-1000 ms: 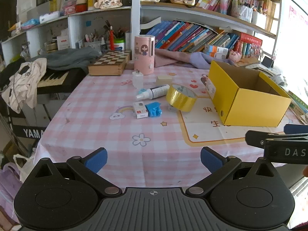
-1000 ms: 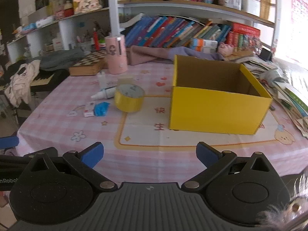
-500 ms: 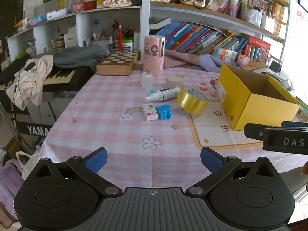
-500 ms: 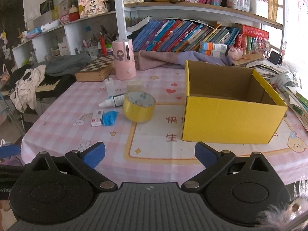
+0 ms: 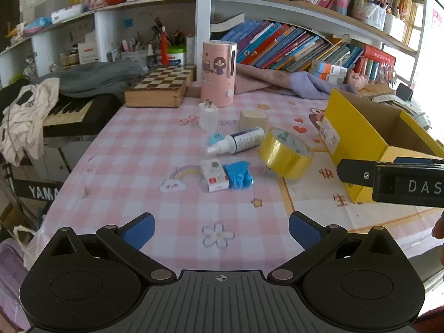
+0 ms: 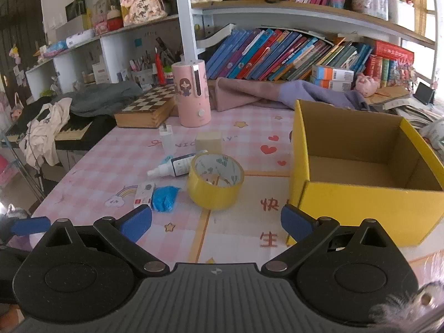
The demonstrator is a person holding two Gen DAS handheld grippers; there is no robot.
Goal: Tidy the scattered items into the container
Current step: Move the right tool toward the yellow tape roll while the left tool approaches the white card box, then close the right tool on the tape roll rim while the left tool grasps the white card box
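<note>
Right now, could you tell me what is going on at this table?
A person holds two grippers above the table, tidying small items into the yellow box. Both the left gripper and right gripper are open and hold nothing. The tape roll, spray bottle, blue wad and small packet lie on the tablecloth; the visible box interior looks empty.

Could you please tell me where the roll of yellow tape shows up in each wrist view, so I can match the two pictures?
Left wrist: the yellow tape roll lies right of centre, just left of the yellow box.
Right wrist: the yellow tape roll sits near the centre, again left of the yellow box.
Shared landmark: the pink cylinder standing behind the items beside the chessboard.
</note>
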